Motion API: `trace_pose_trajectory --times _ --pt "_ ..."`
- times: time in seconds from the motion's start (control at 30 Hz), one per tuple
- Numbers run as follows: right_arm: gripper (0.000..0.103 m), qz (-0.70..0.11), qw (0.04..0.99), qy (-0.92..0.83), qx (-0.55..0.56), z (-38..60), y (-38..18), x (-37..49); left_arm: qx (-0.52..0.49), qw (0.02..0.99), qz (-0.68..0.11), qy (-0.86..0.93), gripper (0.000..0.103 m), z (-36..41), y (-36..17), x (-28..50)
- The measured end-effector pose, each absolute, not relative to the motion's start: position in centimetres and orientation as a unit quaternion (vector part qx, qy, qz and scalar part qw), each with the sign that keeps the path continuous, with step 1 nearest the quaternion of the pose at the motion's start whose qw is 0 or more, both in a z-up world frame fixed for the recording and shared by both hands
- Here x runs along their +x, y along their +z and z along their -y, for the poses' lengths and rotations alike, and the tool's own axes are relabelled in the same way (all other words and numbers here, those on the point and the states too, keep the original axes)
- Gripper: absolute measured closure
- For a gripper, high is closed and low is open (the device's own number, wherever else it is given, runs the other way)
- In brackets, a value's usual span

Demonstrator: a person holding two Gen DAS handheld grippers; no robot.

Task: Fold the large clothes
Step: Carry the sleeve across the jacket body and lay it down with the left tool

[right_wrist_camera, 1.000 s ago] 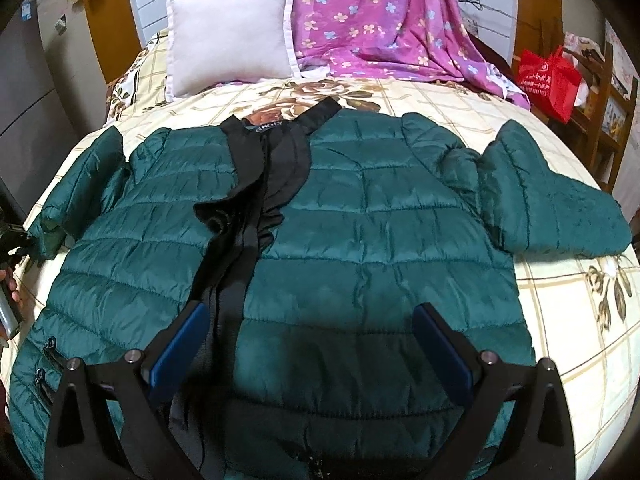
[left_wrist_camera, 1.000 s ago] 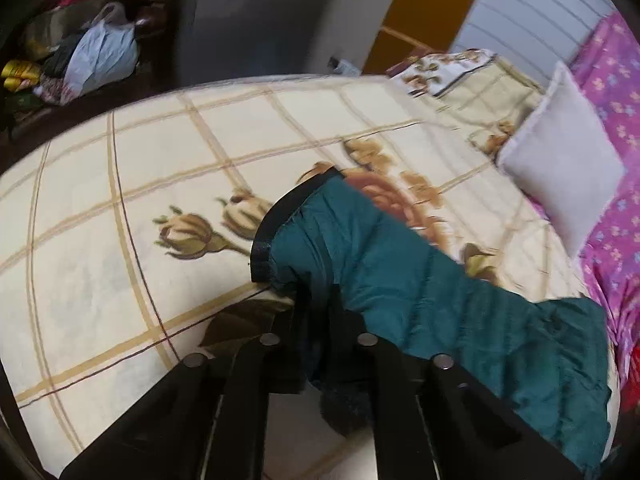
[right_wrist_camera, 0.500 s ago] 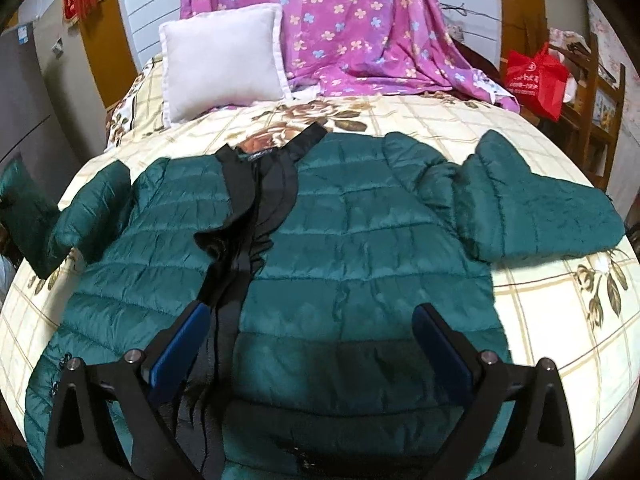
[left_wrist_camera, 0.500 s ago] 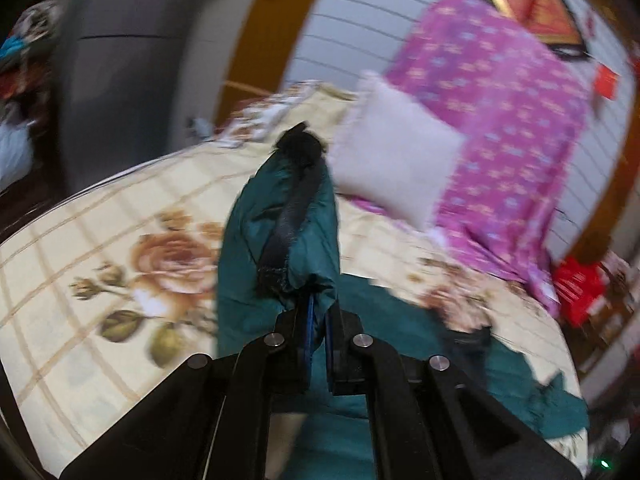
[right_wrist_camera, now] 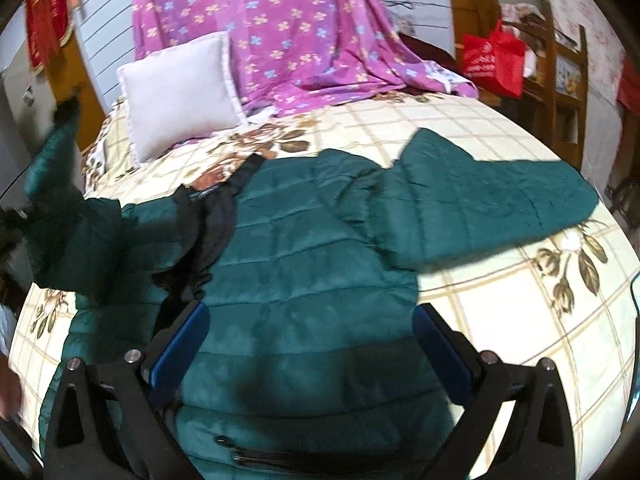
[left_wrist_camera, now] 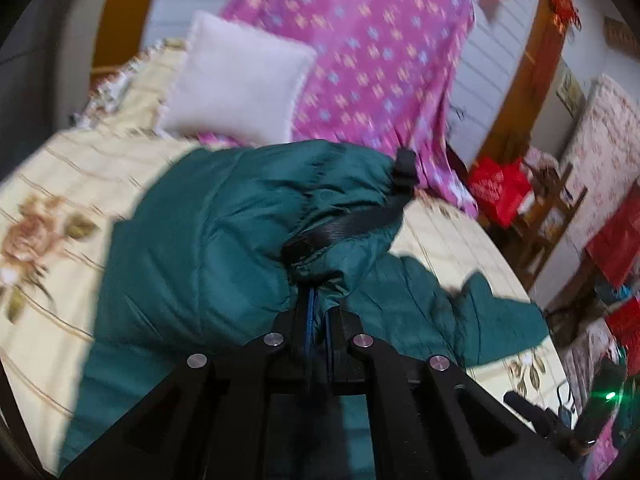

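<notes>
Change since the earlier frames: the left sleeve, then lying flat on the bedspread out to the jacket's side, is now lifted and carried inward over the jacket body; the right gripper has drawn back a little, so more of the bed shows.

Left wrist view. Left gripper (left_wrist_camera: pixel 318 320): jaws clenched on the cuff end of the left sleeve (left_wrist_camera: pixel 224 232), teal fabric bunched between the blue pads, black cuff band curling away above them. The sleeve hangs raised off the bedspread (left_wrist_camera: pixel 60 184). Beyond it: white pillow (left_wrist_camera: pixel 236 88), purple floral blanket (left_wrist_camera: pixel 360 52). The far right sleeve (left_wrist_camera: pixel 472 320) lies flat ahead and to the right (picture blurred; fine detail unreadable).

Right wrist view. Right gripper (right_wrist_camera: pixel 308 344): jaws released, spread wide, nothing between them, hovering above the lower front of the green puffer jacket (right_wrist_camera: pixel 304 280). The jacket lies front-up on the bed, collar toward the pillow, hem toward the camera, long axis running head to foot. The right sleeve sticks out sideways to the right, flat. The lifted left sleeve stands up at the left edge.

Relation governing the next move (a judgement): the held sleeve must cross the jacket's long axis toward its black zip line (right_wrist_camera: pixel 208 236), which lies ahead-right of the left jaws. The left hand is nearer; the right hand is nearer the untouched right sleeve.
</notes>
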State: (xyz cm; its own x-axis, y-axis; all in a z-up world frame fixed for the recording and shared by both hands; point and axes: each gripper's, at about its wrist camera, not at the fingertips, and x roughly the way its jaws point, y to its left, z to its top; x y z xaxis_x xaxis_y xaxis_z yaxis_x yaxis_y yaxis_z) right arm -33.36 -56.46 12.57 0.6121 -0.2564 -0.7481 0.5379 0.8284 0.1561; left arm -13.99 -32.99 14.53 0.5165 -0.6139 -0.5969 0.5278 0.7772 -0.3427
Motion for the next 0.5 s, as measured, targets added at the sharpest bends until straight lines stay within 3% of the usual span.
trace_pose_trajectory --times 0.17,0.23,0.27,0.37,0.43,0.5 --pt "0.000 -0.379 0.869 -0.247 0.200 58.4 12.4 -34.4 -0.059 0.815 -0.442 -0.369 0.103 37.6 8.8 -14.0" --pt "0.000 -0.377 0.866 -0.249 0.212 59.0 12.3 -34.7 -0.067 0.790 -0.465 -0.394 0.089 38.1 7.5 -14.2" --pt "0.000 -0.378 0.865 -0.249 0.217 59.3 12.2 -34.8 -0.073 0.783 -0.470 -0.400 0.088 37.9 7.3 -14.2" --pt "0.000 -0.378 0.864 -0.248 0.223 59.6 11.9 -34.7 -0.082 0.777 -0.463 -0.420 0.078 36.3 9.1 -14.8" --pt "0.000 -0.378 0.863 -0.243 0.230 59.6 11.8 -34.6 -0.085 0.773 -0.451 -0.439 0.064 34.8 10.7 -15.2" --pt "0.000 -0.378 0.863 -0.230 0.245 59.5 11.6 -34.2 -0.084 0.779 -0.435 -0.443 0.063 32.5 12.3 -15.5"
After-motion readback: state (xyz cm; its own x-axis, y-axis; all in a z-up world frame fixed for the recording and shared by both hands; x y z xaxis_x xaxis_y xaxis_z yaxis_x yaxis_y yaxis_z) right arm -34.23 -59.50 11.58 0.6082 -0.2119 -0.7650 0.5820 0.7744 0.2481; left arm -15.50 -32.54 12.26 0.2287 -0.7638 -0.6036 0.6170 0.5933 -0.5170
